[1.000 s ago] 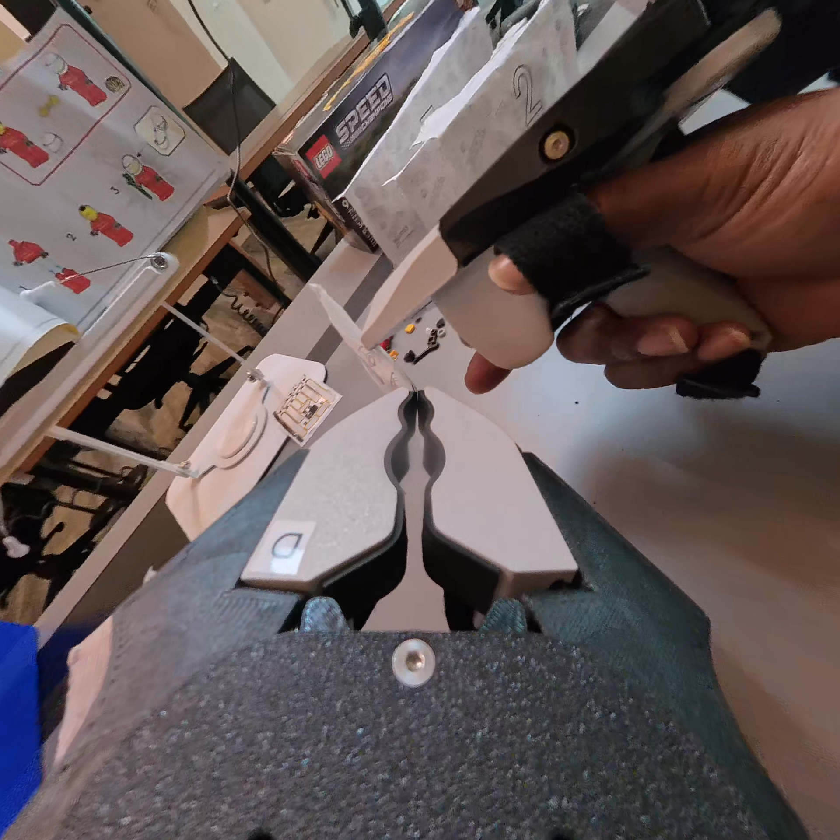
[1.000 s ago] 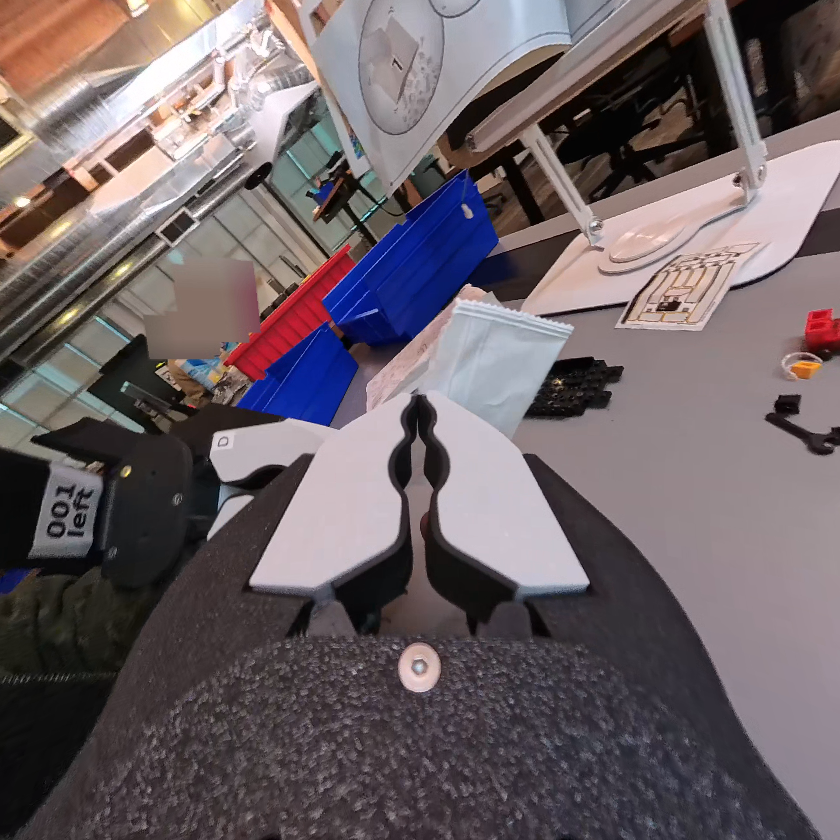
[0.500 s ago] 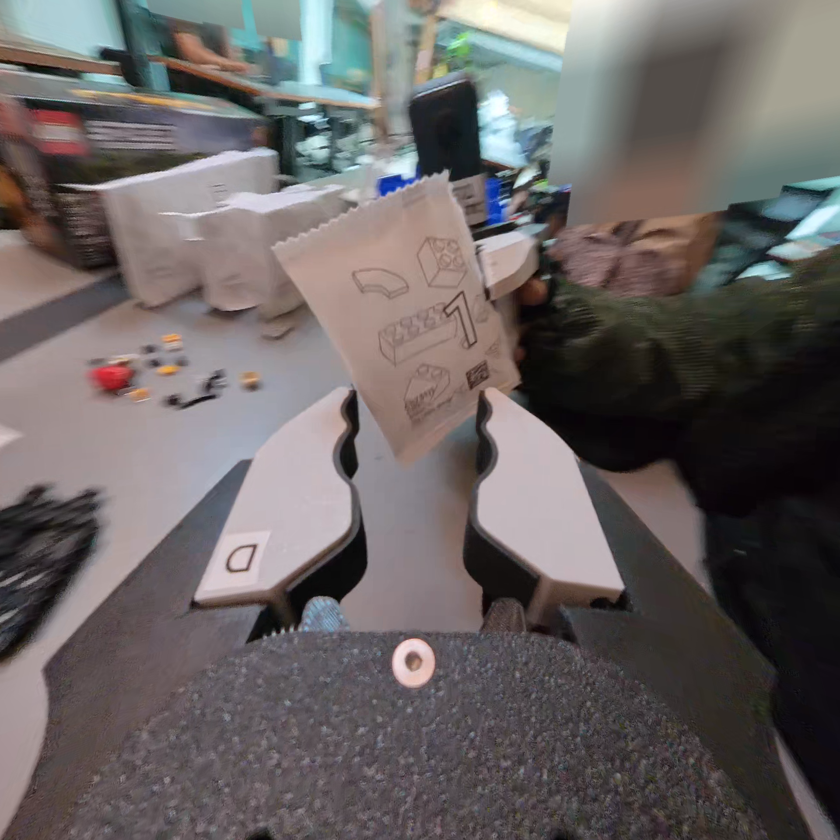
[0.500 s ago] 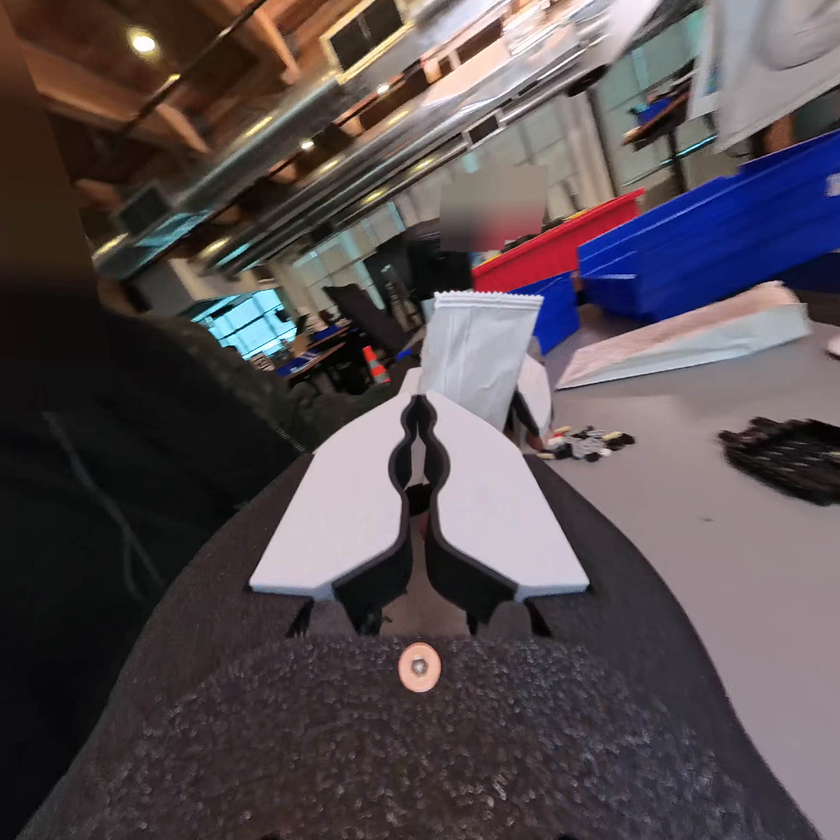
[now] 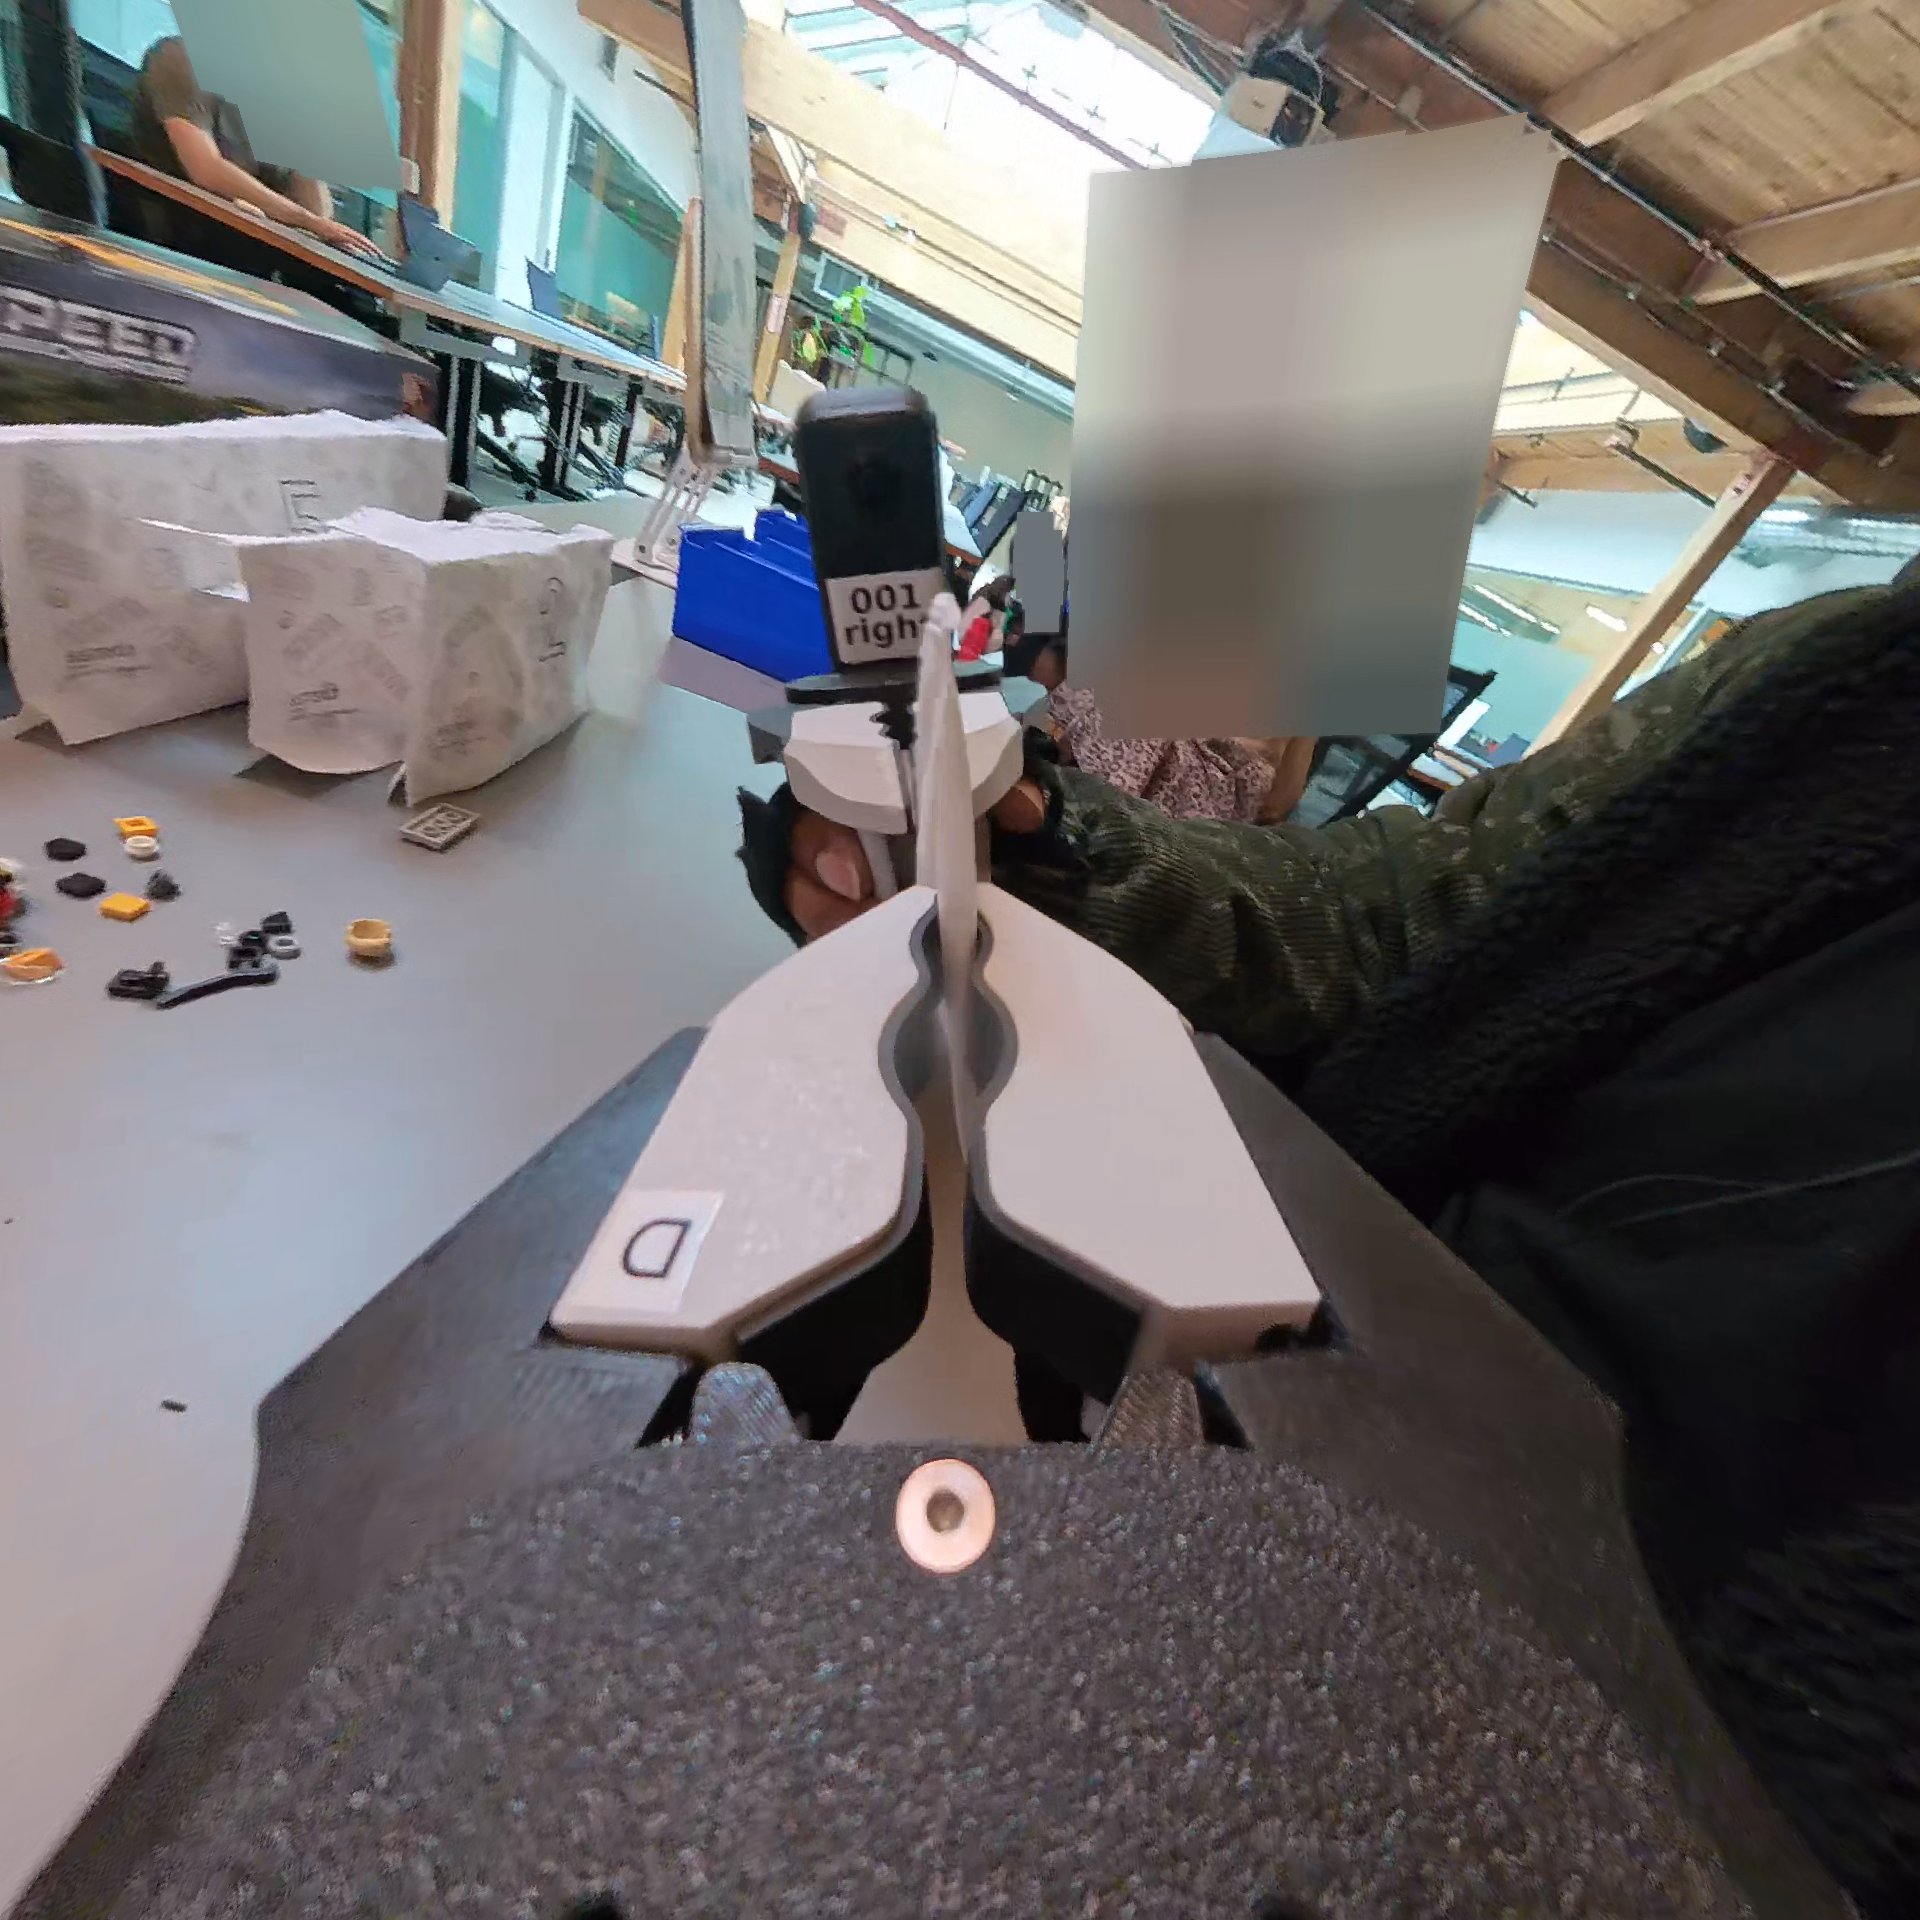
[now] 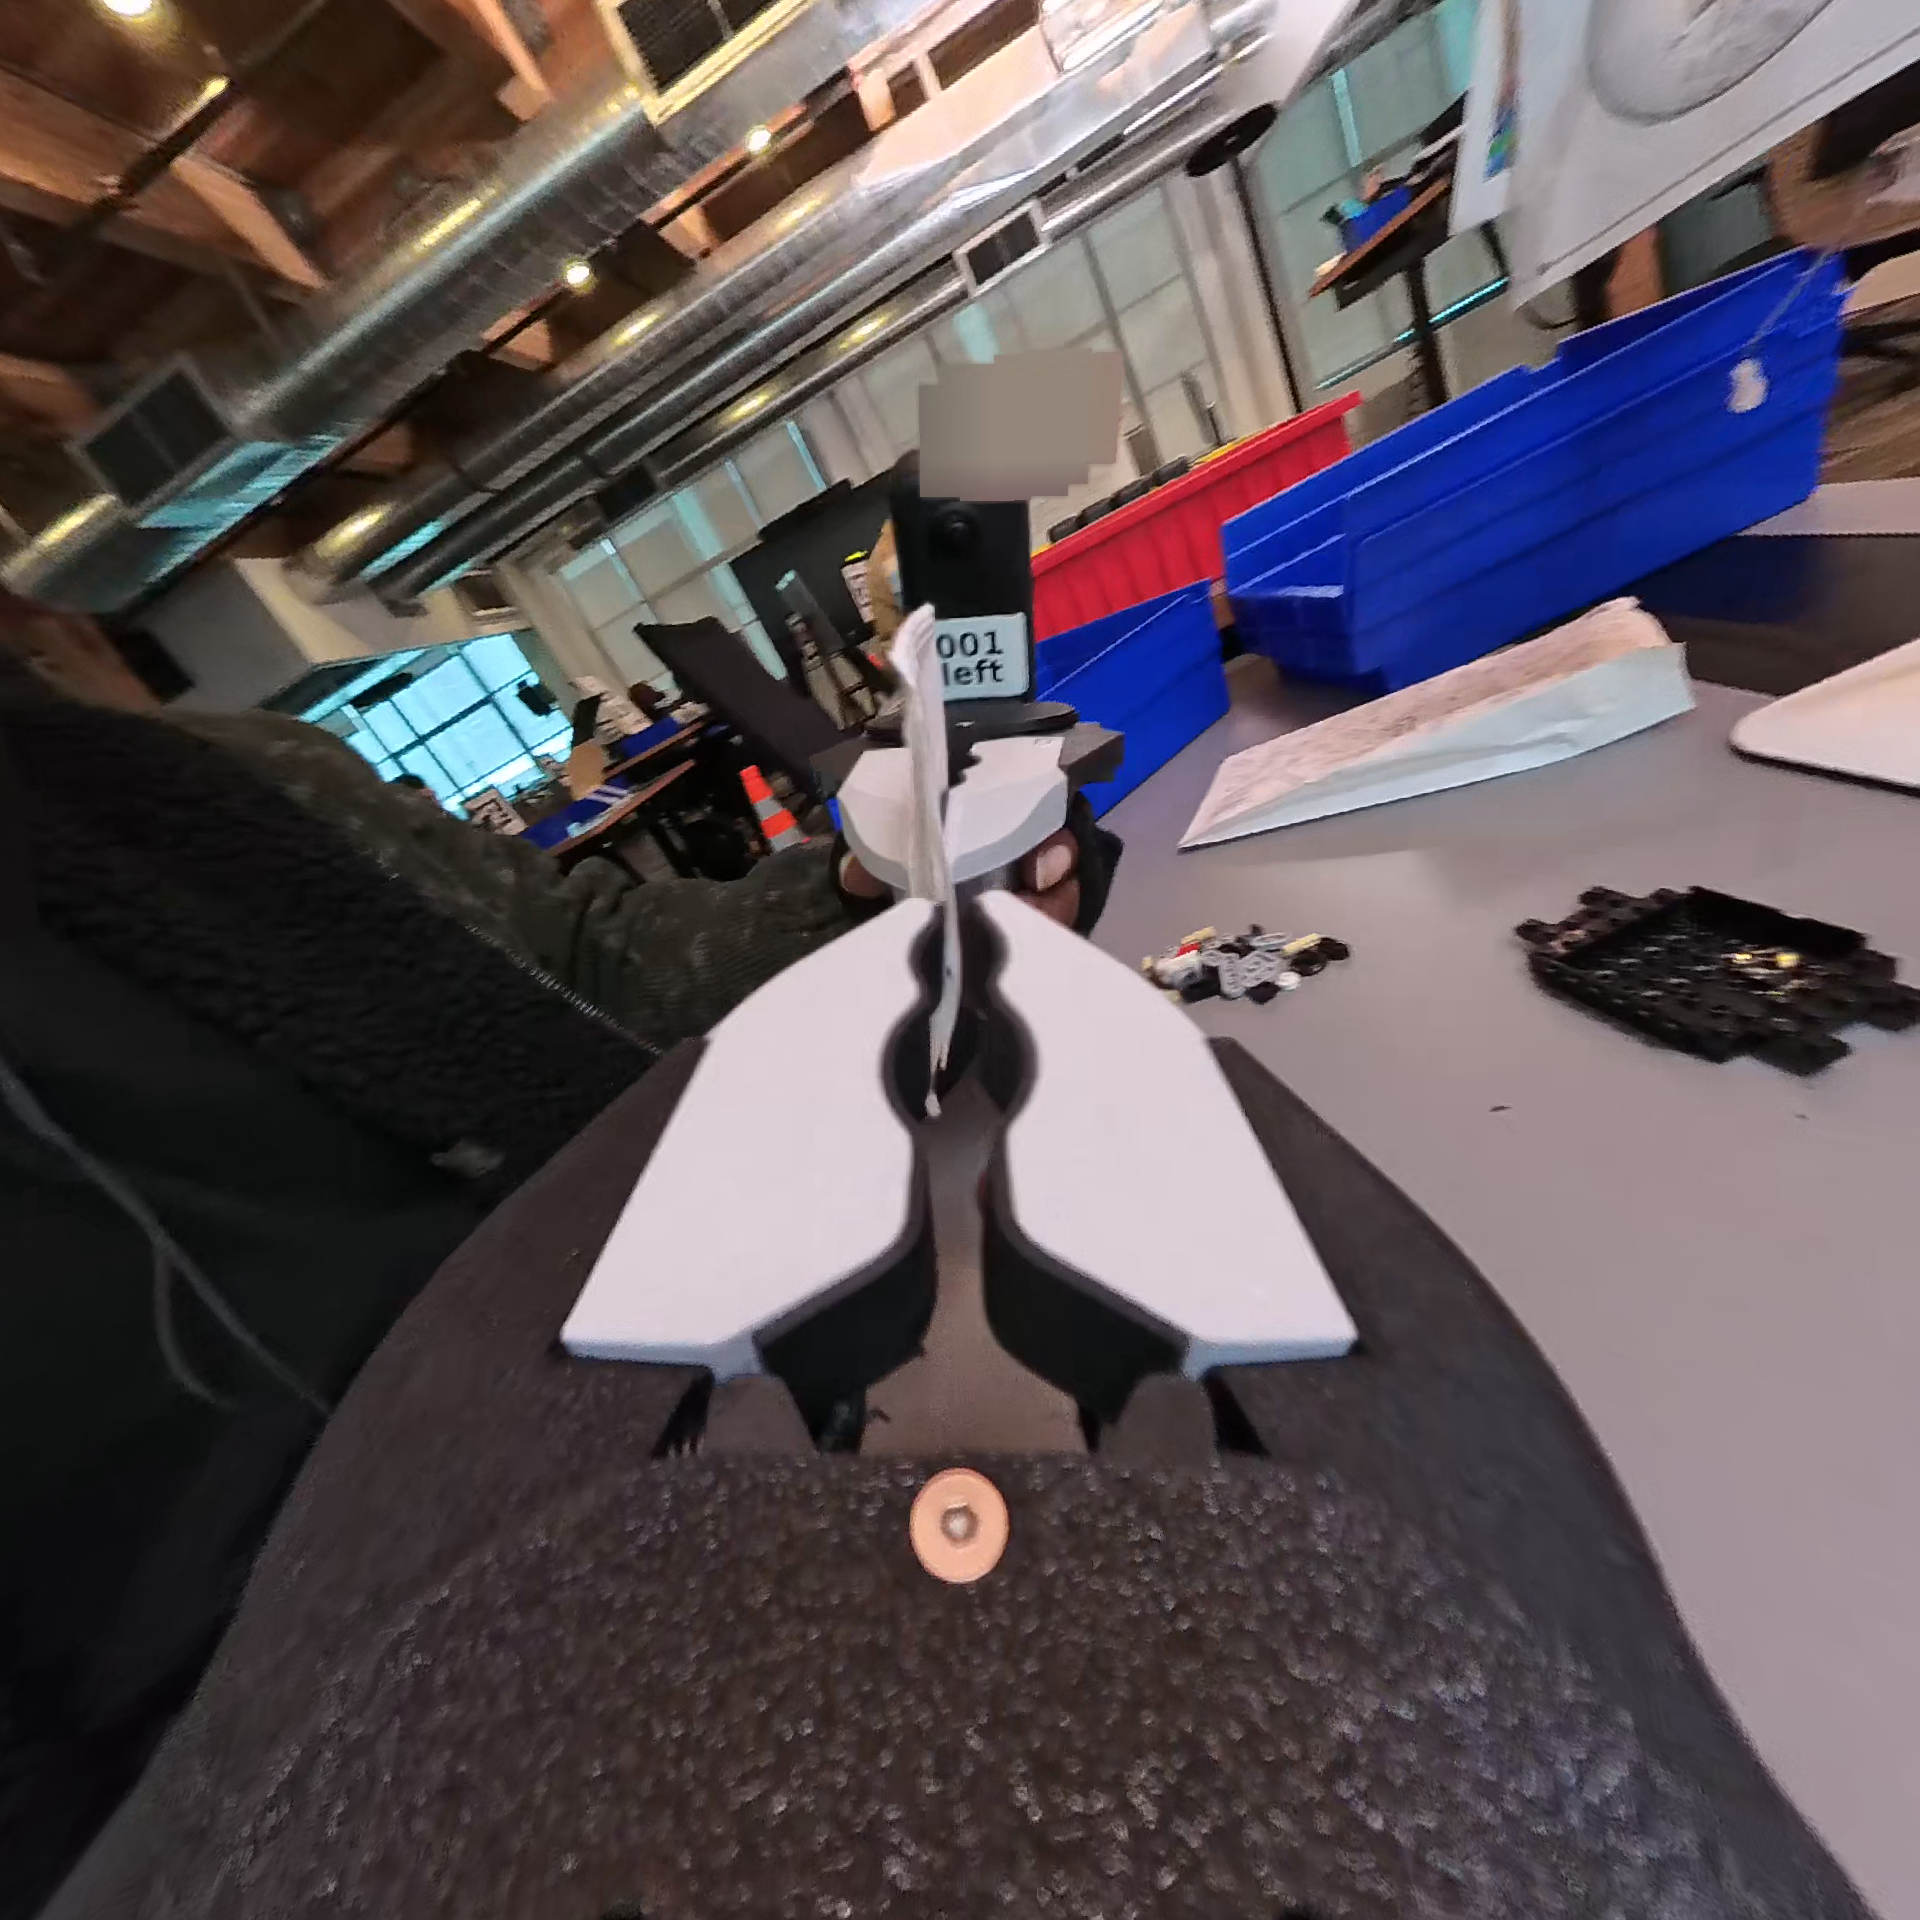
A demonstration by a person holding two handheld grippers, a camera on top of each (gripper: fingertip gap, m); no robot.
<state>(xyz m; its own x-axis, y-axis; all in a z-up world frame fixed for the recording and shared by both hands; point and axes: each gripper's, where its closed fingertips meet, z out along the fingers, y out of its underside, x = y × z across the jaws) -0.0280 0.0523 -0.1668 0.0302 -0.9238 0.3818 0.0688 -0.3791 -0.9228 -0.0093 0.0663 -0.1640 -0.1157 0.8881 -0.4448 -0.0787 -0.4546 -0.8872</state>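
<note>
A small white paper bag [image 5: 940, 790] hangs edge-on in the air between the two grippers, above the grey table [image 5: 312, 1091]. My left gripper [image 5: 948, 920] is shut on its near edge. Facing it, the right gripper [image 5: 902, 774] grips the bag's far edge, with a hand behind it. In the right wrist view the same bag [image 6: 923, 790] runs from my right gripper [image 6: 951, 914], which is shut on it, to the left gripper [image 6: 951, 821] opposite. A dark-sleeved arm lies beside each gripper.
Loose small bricks [image 5: 208, 935] lie at the left, with larger white paper bags [image 5: 416, 644] and a dark box [image 5: 156, 353] behind them. The right wrist view shows blue bins [image 6: 1558, 540], a red bin [image 6: 1174, 530], a flat paper bag [image 6: 1455, 717], a black brick plate [image 6: 1714, 977] and a small pile of pieces [image 6: 1247, 961]. My left and right fingertips are right by each other.
Both grippers swung round to face each other. The left gripper was open around the bag half a second ago and is now shut on it. The right kept its grip.
</note>
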